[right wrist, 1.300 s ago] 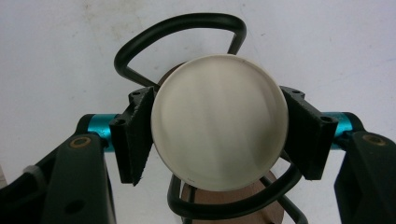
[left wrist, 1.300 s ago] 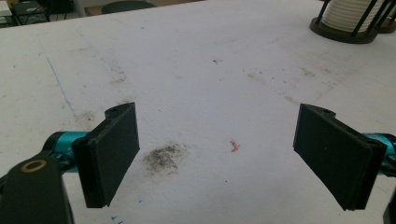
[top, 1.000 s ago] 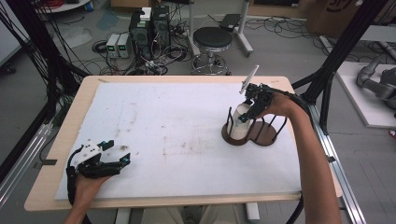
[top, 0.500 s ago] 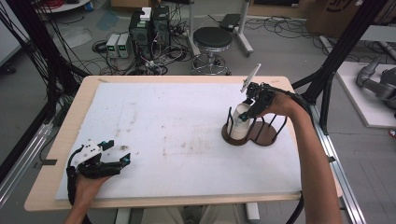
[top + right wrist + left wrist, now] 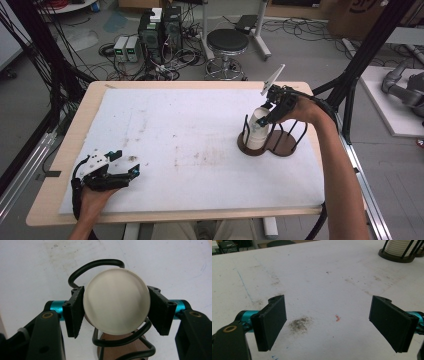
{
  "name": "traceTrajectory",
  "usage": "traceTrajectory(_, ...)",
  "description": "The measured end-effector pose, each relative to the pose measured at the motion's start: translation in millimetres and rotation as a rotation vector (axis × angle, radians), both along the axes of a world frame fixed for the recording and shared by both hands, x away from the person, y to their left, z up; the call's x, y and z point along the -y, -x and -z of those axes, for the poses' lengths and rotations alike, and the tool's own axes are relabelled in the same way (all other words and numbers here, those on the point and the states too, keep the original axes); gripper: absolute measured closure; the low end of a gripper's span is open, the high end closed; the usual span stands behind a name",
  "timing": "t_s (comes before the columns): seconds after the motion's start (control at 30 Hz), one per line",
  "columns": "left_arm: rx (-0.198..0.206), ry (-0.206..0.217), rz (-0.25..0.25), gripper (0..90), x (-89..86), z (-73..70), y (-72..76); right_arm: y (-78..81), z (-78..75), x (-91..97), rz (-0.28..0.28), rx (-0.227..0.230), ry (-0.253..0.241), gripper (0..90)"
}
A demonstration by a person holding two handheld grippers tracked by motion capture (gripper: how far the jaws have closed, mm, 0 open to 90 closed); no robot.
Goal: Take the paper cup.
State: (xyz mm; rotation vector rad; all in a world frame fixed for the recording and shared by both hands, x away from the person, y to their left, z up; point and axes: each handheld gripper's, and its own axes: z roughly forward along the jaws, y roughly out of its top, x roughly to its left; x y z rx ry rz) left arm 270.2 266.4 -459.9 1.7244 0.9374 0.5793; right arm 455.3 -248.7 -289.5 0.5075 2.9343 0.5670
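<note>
- Between the pads of the right gripper sits a white cup stack; the jaws have just been closing and now pinch it at three and nine o'clock.
- On the table's right side the stack stands in a black wire rack, probably on its brown wooden base.
- From above, the right forearm reaches in from five o'clock.
- At lower left, the left gripper rests spread, holding nothing.

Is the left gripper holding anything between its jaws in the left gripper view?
No, the left gripper has its jaws standing wide apart with just the stained white table cover between them.
</note>
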Motion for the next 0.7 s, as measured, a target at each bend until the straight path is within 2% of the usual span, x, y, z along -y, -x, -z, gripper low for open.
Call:
traceTrajectory(0.17,-0.001,0.001,-0.002,14.2,0.0,0.0,0.0,1.7,-7.5,4.2,0.006,0.014,-0.040,37.1)
traceTrajectory(0.33,0.000,0.001,-0.002,14.2,0.1,0.1,-0.2,6.0,-24.1,3.4,0.005,0.031,-0.049,37.5)
traceTrajectory(0.53,0.001,0.002,-0.002,14.2,0.2,0.0,0.2,10.9,-43.7,1.5,0.000,0.058,-0.037,37.8)
traceTrajectory(0.7,0.001,0.001,-0.001,14.2,0.1,0.0,0.1,16.2,-63.9,2.5,0.001,0.099,-0.055,37.8)
